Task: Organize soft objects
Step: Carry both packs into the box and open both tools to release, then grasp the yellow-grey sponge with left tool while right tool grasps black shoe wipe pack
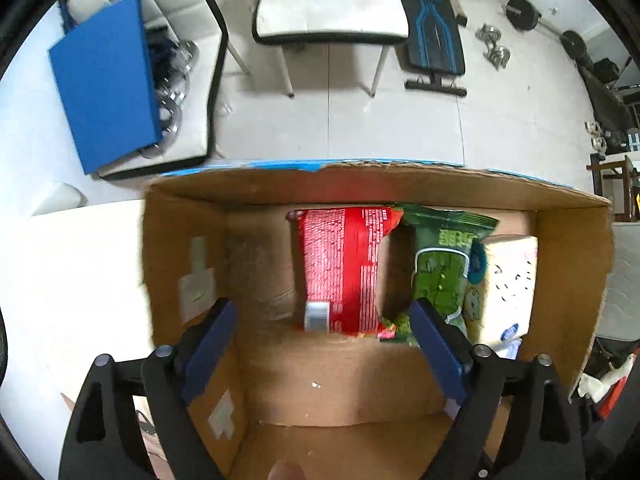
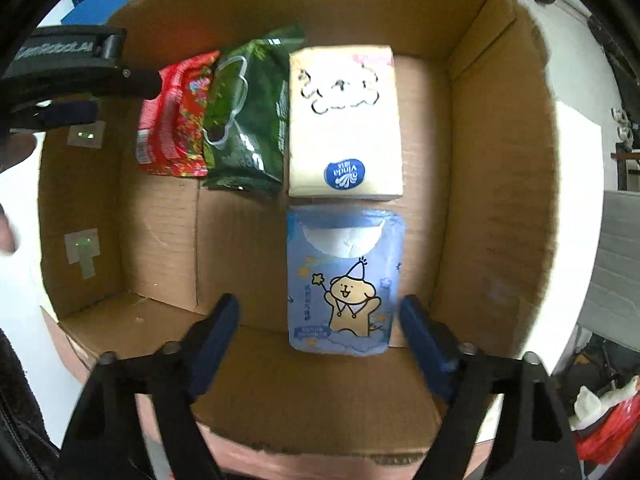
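Note:
An open cardboard box (image 2: 492,184) holds a red snack bag (image 2: 174,128), a green snack bag (image 2: 250,120), a cream tissue pack (image 2: 344,120) and a blue tissue pack with a bear (image 2: 344,280). My right gripper (image 2: 320,332) is open above the box, its fingers either side of the blue pack's near end, empty. My left gripper (image 1: 320,344) is open and empty over the box's (image 1: 360,188) left part, with the red bag (image 1: 344,264), green bag (image 1: 440,272) and cream pack (image 1: 508,280) ahead of it. The left gripper also shows in the right wrist view (image 2: 76,76).
The box stands on a white table (image 1: 72,272). Beyond it are a white chair (image 1: 332,4), a blue board (image 1: 104,84) on another chair, a weight bench (image 1: 432,28) and dumbbells (image 1: 496,46) on the tiled floor.

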`<state>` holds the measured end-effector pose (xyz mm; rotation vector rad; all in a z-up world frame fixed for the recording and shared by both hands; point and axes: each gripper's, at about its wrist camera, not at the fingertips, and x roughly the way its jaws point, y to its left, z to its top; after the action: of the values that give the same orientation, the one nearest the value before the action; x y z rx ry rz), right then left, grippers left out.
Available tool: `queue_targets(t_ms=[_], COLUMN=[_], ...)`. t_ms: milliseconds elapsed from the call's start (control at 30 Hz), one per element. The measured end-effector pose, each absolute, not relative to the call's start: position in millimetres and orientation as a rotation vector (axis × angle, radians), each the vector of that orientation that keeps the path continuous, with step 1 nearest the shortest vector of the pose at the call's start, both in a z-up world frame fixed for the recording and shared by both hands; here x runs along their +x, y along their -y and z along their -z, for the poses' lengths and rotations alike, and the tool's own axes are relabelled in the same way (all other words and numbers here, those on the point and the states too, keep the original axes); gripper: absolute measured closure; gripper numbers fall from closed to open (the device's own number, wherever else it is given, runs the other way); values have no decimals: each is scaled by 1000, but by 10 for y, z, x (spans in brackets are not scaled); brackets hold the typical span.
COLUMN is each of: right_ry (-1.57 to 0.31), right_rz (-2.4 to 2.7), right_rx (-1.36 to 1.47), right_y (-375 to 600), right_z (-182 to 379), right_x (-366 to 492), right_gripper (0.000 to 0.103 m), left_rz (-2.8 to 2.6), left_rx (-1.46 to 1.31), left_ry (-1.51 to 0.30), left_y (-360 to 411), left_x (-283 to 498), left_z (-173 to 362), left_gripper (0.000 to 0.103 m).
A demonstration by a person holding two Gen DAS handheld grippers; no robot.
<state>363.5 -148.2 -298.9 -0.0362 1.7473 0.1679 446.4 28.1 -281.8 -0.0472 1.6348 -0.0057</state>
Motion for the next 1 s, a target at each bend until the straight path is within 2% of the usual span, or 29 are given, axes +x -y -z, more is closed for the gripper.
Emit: queue_targets(t_ms=[100,133,167,733,867,1000], right_ry=[-1714,-1699,-1680,-1435,-1404,-1464], right_rz=[-167,-163,-158,-222,-213,-156], right_rx=[-31,-31,-33,33,47,48], right_y=[1460,1448,1441,1564,1835,2137], right_z=[2825,2785,2729,1769,1718,2079], right_x=[3594,3564,3536,2944,2539,2152], right_gripper=[1,0,0,0,0,0], left_rz=[0,3,10,19,-39,-85], left_rx=[-45,-44,-36,19,121,189], left_ry=[-1589,-1568,-1553,-1328,-1296,-1433], left_y=[-331,-342,-345,-334,-436,-603], left_x=[4295,4219,4142,2831,2408,2094], left_z=[2606,2535,2467,1519,1690,2371], left_gripper=[12,4,3,3,3,3])
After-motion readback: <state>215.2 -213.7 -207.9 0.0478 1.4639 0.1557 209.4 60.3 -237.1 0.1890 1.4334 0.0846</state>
